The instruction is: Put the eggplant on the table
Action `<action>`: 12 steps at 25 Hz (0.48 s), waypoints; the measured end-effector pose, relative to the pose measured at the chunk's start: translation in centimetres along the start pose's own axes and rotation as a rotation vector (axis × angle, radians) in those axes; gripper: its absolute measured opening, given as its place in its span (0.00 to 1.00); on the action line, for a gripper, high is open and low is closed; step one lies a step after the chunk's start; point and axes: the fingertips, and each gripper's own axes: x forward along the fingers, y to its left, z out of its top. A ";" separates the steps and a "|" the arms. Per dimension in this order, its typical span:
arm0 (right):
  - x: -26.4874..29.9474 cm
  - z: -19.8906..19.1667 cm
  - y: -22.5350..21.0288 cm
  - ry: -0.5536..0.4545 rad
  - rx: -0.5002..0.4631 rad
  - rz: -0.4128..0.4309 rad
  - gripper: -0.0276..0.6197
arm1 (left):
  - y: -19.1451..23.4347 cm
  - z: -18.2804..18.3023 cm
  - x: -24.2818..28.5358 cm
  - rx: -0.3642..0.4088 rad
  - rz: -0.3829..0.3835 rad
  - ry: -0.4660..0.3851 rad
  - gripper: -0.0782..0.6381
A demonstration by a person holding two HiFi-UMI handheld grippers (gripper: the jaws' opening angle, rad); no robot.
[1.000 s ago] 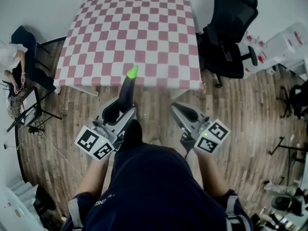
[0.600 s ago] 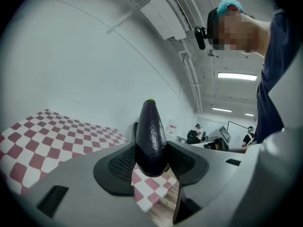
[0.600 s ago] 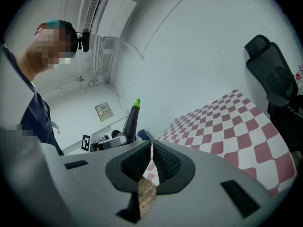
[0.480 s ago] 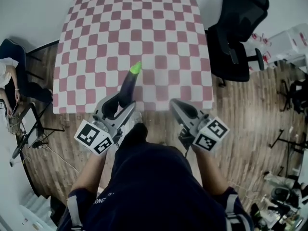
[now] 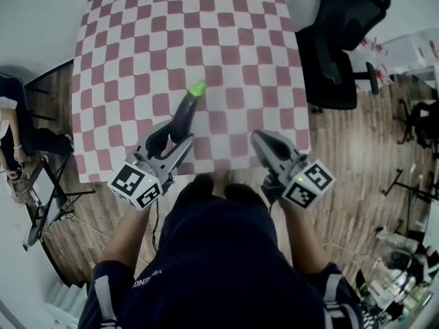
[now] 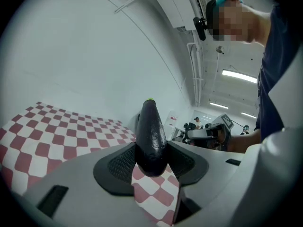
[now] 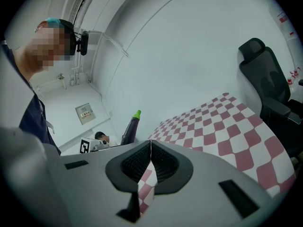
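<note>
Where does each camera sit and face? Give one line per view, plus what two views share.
Head view: on the person's head, looking down at the checked table; shows torso, arms, left tool shut on the eggplant, right tool shut, empty.
Left gripper view: on the left tool, looking along its jaws over the table; torso at right.
Right gripper view: on the right tool, likewise; torso at left.
Shared: all show eggplant and table.

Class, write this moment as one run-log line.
left tongs: shut on eggplant | right tongs: shut, empty | eggplant: held over checkered table, not yet down
</note>
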 end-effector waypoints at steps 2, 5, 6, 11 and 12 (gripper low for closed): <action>0.4 0.2 -1.3 0.010 0.010 -0.007 0.07 | 0.8 -1.0 1.5 0.005 -0.001 0.032 0.42; 0.9 0.1 -3.8 0.031 0.026 -0.009 0.07 | 2.2 -2.8 4.4 0.014 0.006 0.082 0.42; 0.8 -0.1 -4.5 0.044 0.033 -0.007 0.07 | 2.4 -3.7 5.2 0.010 0.013 0.101 0.42; 0.5 -1.4 -6.9 0.118 0.057 0.015 0.07 | 3.1 -8.4 8.2 -0.015 0.050 0.217 0.42; 0.5 -1.6 -7.5 0.126 0.062 0.019 0.07 | 3.3 -9.3 8.8 -0.013 0.054 0.243 0.42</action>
